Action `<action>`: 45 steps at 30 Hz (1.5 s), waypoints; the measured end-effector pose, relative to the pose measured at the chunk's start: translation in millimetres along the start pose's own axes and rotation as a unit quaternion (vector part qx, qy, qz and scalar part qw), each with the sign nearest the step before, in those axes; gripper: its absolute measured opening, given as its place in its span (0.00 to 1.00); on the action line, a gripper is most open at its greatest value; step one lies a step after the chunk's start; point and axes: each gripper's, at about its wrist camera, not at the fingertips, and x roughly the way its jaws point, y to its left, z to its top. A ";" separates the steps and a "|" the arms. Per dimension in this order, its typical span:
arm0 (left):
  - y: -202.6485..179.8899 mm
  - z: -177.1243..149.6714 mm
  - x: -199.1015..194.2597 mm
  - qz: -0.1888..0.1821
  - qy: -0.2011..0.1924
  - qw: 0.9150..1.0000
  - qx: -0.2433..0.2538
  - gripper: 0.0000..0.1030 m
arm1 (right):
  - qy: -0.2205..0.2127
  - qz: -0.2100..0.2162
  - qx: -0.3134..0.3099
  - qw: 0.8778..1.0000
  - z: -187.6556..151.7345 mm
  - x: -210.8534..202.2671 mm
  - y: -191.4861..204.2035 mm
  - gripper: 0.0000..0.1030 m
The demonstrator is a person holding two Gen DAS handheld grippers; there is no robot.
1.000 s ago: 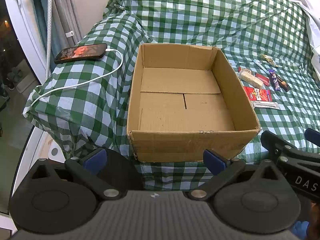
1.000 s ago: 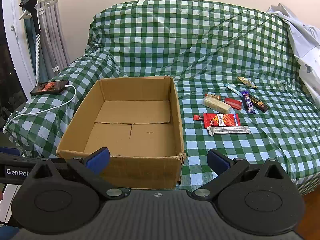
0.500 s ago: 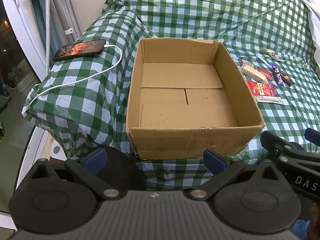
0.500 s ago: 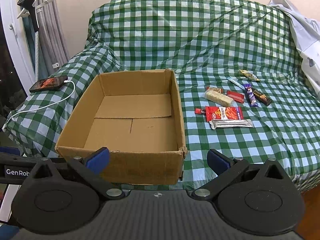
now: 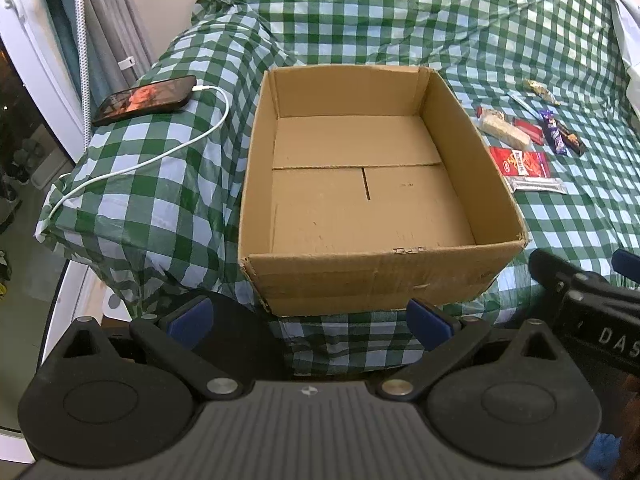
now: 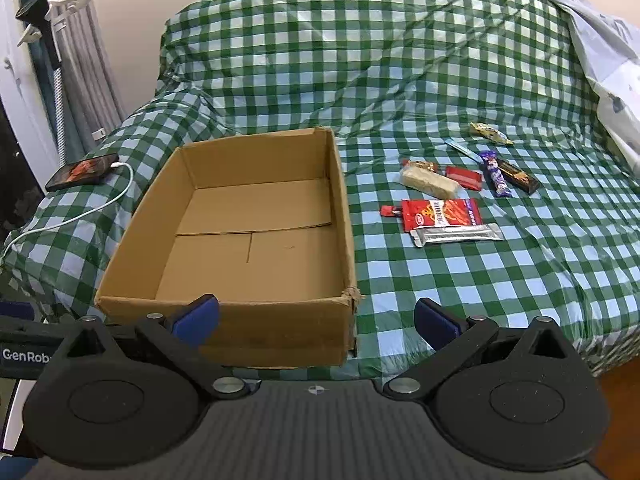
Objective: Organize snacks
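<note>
- The left hand-held gripper (image 5: 308, 318) is released, fingers wide apart, holding nothing, just before the near wall of the cardboard box (image 5: 372, 280).
- The right hand-held gripper (image 6: 316, 318) is likewise released and bare.
- The box (image 6: 224, 320) sits on the green-checked sofa cover (image 6: 460, 280), nothing inside.
- The snacks lie beside it on the cover: a red packet (image 6: 440, 214), a silver bar (image 6: 456, 235), others beyond.
- A phone (image 5: 146, 98) with a white cable (image 5: 168, 152) rests on the armrest.

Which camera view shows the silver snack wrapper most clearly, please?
The right wrist view shows the silver snack wrapper best: it lies whole and unobstructed on the checked cover, just in front of the red packet. The left wrist view shows it smaller, far to the right beyond the cardboard box.
</note>
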 end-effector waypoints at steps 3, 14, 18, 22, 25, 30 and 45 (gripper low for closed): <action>-4.1 0.9 2.5 0.003 0.005 1.000 0.006 1.00 | -0.001 -0.006 0.010 1.000 -0.7 2.4 -8.8 1.00; -26.4 14.8 19.3 0.010 0.032 0.999 0.028 1.00 | -0.018 -0.039 0.036 0.998 2.8 19.0 -51.8 1.00; -40.6 20.5 28.2 0.007 0.049 0.998 0.045 1.00 | -0.028 -0.070 0.058 0.995 11.4 29.7 -83.8 1.00; -56.3 30.9 36.1 0.019 0.055 0.997 0.058 1.00 | -0.015 -0.100 0.094 0.990 22.4 52.7 -121.6 1.00; -73.2 45.0 42.0 0.027 0.059 0.995 0.072 1.00 | 0.004 -0.116 0.115 0.987 30.0 82.4 -148.5 1.00; -98.0 65.8 50.8 0.029 0.063 0.994 0.085 1.00 | 0.058 -0.122 0.159 0.978 38.5 139.2 -190.6 1.00; -126.4 94.2 87.0 0.045 0.094 0.989 0.103 1.00 | 0.108 -0.185 0.188 0.959 84.2 312.0 -224.0 1.00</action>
